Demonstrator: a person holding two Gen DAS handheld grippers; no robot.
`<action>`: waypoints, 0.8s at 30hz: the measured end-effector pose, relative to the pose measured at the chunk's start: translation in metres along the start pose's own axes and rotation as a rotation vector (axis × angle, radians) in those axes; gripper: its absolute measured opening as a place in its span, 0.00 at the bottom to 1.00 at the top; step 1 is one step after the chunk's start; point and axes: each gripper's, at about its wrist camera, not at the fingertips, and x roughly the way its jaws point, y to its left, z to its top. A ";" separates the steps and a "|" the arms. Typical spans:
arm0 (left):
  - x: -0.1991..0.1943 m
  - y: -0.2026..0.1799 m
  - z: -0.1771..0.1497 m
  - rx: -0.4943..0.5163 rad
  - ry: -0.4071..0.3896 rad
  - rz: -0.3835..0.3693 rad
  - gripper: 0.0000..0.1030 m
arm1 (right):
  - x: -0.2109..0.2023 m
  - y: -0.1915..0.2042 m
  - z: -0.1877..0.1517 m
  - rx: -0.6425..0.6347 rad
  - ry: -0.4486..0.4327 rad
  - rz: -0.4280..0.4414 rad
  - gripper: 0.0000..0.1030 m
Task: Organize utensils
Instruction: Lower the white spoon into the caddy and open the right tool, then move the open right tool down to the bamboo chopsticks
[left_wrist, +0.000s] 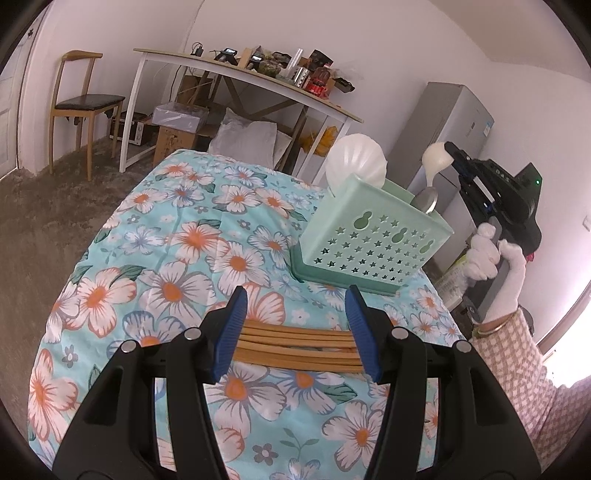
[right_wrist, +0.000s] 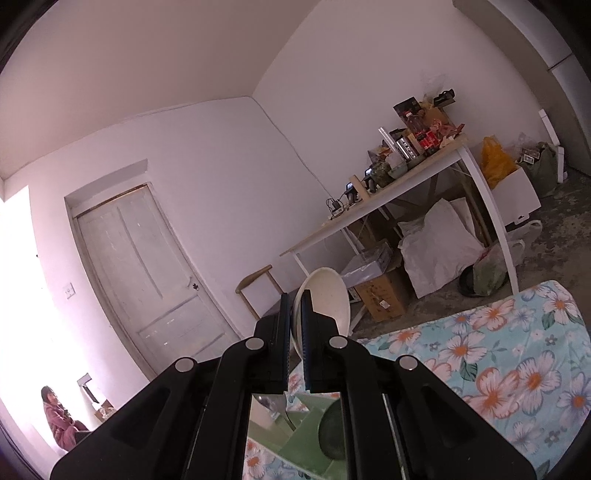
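A mint-green perforated utensil basket (left_wrist: 373, 243) stands on the floral tablecloth (left_wrist: 177, 266). A white shell-shaped scoop (left_wrist: 356, 162) and a metal spoon (left_wrist: 426, 199) stick up out of it. My right gripper (left_wrist: 452, 155) is shut on a white soup spoon (left_wrist: 437, 160), held above the basket's right end. In the right wrist view the white spoon (right_wrist: 327, 299) sits between the closed pads (right_wrist: 295, 332), with the basket (right_wrist: 314, 421) below. My left gripper (left_wrist: 295, 332) is open, low over a bundle of wooden chopsticks (left_wrist: 295, 341) lying crosswise between its fingers.
Behind the table stand a cluttered white desk (left_wrist: 240, 74), a wooden chair (left_wrist: 86, 103), boxes and white sacks (left_wrist: 247, 136). A grey fridge (left_wrist: 443, 125) is at the right. A door (right_wrist: 147, 273) shows in the right wrist view.
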 end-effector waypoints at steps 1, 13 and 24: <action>0.000 0.000 0.000 0.000 -0.001 0.001 0.51 | -0.002 0.000 -0.002 -0.004 0.008 -0.009 0.06; -0.015 -0.005 -0.001 0.003 -0.040 0.002 0.53 | -0.036 0.008 -0.029 -0.079 0.090 -0.145 0.27; -0.045 -0.010 -0.004 0.015 -0.094 0.028 0.55 | -0.068 0.041 -0.025 -0.186 0.074 -0.239 0.37</action>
